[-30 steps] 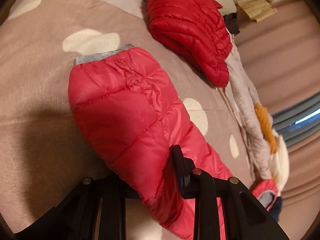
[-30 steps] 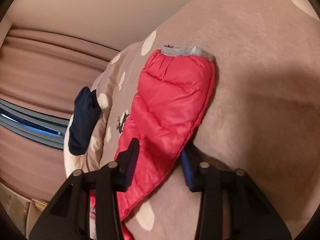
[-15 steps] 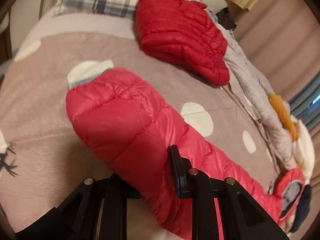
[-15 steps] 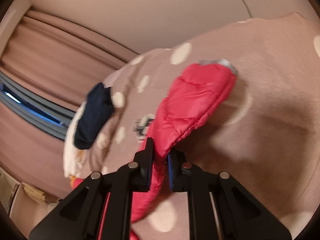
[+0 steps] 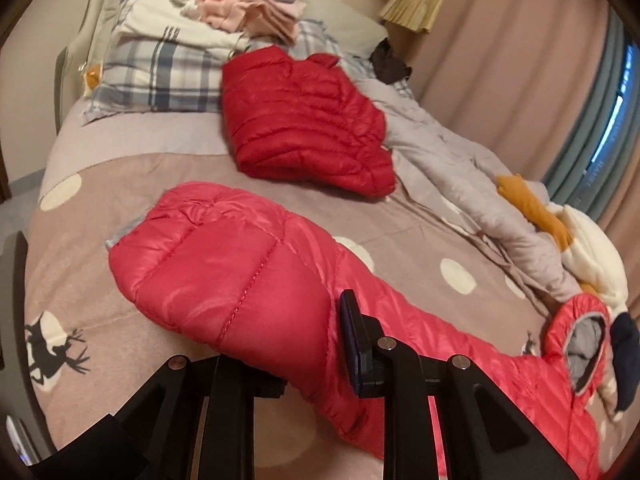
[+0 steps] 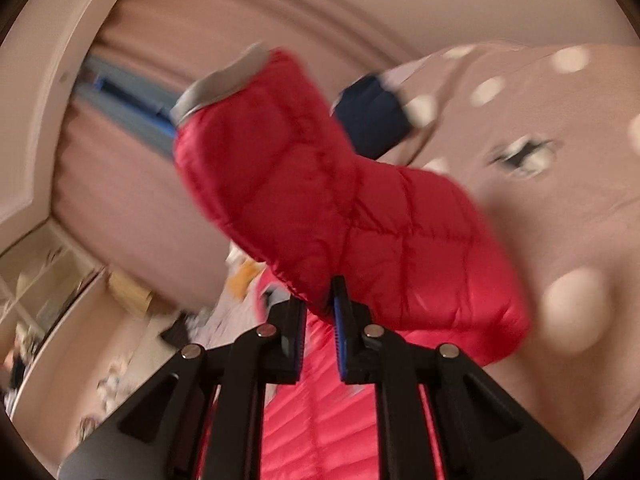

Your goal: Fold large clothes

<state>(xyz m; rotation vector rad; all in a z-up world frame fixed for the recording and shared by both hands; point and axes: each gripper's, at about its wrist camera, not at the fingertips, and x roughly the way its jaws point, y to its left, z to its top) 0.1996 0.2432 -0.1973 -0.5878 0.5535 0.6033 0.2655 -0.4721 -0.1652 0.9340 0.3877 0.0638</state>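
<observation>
A pink-red puffer jacket lies spread on the bed. In the left wrist view one of its sleeves (image 5: 224, 264) with a grey cuff runs from the bed's left toward my left gripper (image 5: 312, 360), whose jaws stand around the sleeve's near end and bulge with fabric. Its hood (image 5: 580, 328) lies at far right. In the right wrist view my right gripper (image 6: 320, 332) is shut on the other sleeve (image 6: 320, 208), lifted off the bed with its grey cuff (image 6: 220, 84) up in the air. The jacket body (image 6: 320, 420) shows below.
A folded darker red puffer jacket (image 5: 304, 120) lies further up the bed. Behind it are a plaid pillow (image 5: 160, 72) and stacked clothes (image 5: 248, 8). A grey garment (image 5: 460, 168), an orange and white pile (image 5: 568, 236) and a navy item (image 6: 372, 116) lie along the bed's right side.
My right gripper closed on the sleeve and lifted it off the bed, swinging it up and over. My left gripper drew back, with more of the bed in view.
</observation>
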